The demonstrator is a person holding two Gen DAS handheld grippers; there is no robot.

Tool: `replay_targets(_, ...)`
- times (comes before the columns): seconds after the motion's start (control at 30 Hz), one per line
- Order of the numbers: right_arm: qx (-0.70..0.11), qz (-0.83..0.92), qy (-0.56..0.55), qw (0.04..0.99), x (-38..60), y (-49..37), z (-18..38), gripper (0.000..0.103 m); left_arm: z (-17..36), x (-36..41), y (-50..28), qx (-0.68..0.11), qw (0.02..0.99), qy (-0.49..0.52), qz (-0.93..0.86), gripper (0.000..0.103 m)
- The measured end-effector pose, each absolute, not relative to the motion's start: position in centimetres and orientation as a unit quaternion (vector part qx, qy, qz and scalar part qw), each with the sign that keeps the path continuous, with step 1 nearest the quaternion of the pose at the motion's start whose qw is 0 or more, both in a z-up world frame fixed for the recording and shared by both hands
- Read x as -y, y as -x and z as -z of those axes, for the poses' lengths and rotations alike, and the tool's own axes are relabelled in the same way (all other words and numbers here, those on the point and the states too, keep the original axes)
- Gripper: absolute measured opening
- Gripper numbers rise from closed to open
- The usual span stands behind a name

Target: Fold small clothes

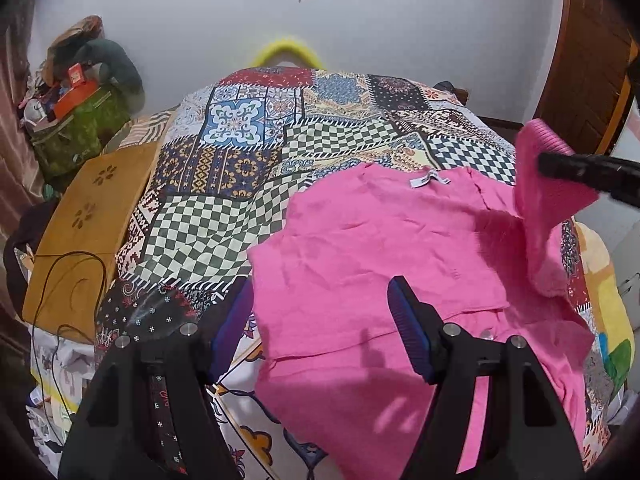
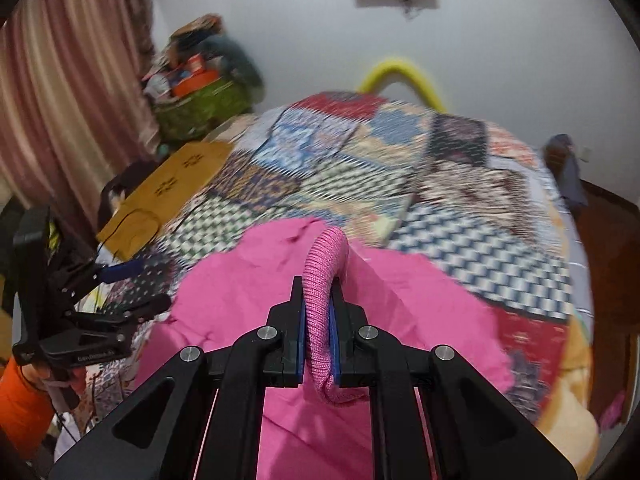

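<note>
The ribbed cuff (image 2: 320, 300) of the pink top (image 1: 380, 248) is being clamped between the fingers of the right gripper (image 2: 319, 312), and the sleeve is being held up off the bed at about 3 o'clock in the left wrist view. The rest of the top is lying flat on the patchwork bedspread (image 1: 248, 152), white neck label (image 1: 428, 179) facing up at roughly 1 o'clock from the left gripper (image 1: 320, 312), whose fingers are being kept wide apart and empty, hovering over the near hem.

What could go wrong, probably:
- Only a thin bit of cuff is being pinched, so it could be pulled out if the sleeve gets tugged sideways.
- Nothing is being pinned down by the left gripper, so the whole body could be dragged along and bunched up instead of creased.
- The right view is being blurred by motion, so a fast swing could land the sleeve crooked.

Count: one pink top, one label, two grippers, one wooden board (image 1: 92, 216) at 9 o'clock with one black cable (image 1: 60, 280) being draped over it, one green bag (image 1: 80, 128) at 10 o'clock.
</note>
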State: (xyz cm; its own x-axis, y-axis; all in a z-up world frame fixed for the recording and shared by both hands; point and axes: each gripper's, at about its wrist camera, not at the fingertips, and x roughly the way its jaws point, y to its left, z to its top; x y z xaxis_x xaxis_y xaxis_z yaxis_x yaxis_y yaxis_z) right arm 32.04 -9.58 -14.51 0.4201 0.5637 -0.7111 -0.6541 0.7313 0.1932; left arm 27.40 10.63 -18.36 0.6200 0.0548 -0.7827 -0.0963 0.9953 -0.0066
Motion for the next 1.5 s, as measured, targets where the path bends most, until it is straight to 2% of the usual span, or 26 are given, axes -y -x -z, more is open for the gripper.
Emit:
replay_targets(0.13,-0.418,-0.386,0.074,0.819,6.5,-31.8,16.1,0.010,19.1,-10.9,-27.6,-0.443,0.895,0.030,-0.043,0.069)
replay_targets(0.2,-0.427,-0.392,0.083,0.811,5.8,-31.6,16.7,0.017,19.3,-10.9,-27.7,-0.445,0.894,0.032,-0.042,0.069)
replay_targets(0.27,-0.430,-0.392,0.088,0.809,5.6,-31.4,16.8,0.032,19.3,-10.8,-27.8,-0.447,0.893,0.033,-0.041,0.069)
replay_targets(0.37,-0.419,-0.388,0.084,0.817,6.7,-31.2,16.0,0.043,19.0,-10.4,-28.0,-0.444,0.894,0.034,-0.037,0.069)
replay_targets(0.6,-0.397,-0.339,0.086,0.849,11.8,-31.6,14.4,0.047,18.7,-8.3,-29.8,-0.448,0.893,0.046,-0.007,0.072)
replay_targets(0.8,-0.426,-0.274,0.097,0.857,17.5,-32.9,16.9,0.047,22.2,-7.5,-33.2,-0.491,0.869,0.065,-0.014,0.072)
replay_targets(0.9,-0.453,-0.249,0.082,0.852,19.9,-33.7,18.8,0.047,23.7,-7.5,-34.2,-0.510,0.856,0.085,-0.009,0.051)
replay_targets(0.97,-0.472,-0.241,0.071,0.845,20.7,-34.4,20.3,0.047,24.4,-7.4,-34.6,-0.518,0.850,0.100,0.001,0.027)
replay_targets(1.03,-0.484,-0.241,0.062,0.839,21.0,-34.8,21.3,0.047,24.8,-7.2,-34.6,-0.519,0.850,0.095,0.002,0.019)
replay_targets(1.13,-0.493,-0.253,0.044,0.831,20.7,-35.6,22.5,0.047,24.9,-6.9,-34.5,-0.514,0.855,0.076,-0.004,0.014)
replay_targets(1.2,-0.491,-0.260,0.040,0.830,20.0,-35.9,23.0,0.041,24.8,-7.0,-34.3,-0.512,0.856,0.069,-0.006,0.014)
replay_targets(1.27,-0.481,-0.262,0.052,0.835,19.2,-35.9,23.0,0.020,24.8,-7.1,-34.2,-0.509,0.859,0.057,-0.016,0.014)
replay_targets(1.33,-0.475,-0.268,0.060,0.836,18.6,-36.1,23.0,0.008,24.8,-7.3,-34.3,-0.507,0.860,0.046,-0.023,0.014)
replay_targets(1.5,-0.457,-0.257,0.080,0.848,18.2,-36.9,22.5,0.007,24.9,-7.4,-34.5,-0.502,0.864,0.027,-0.029,0.014)
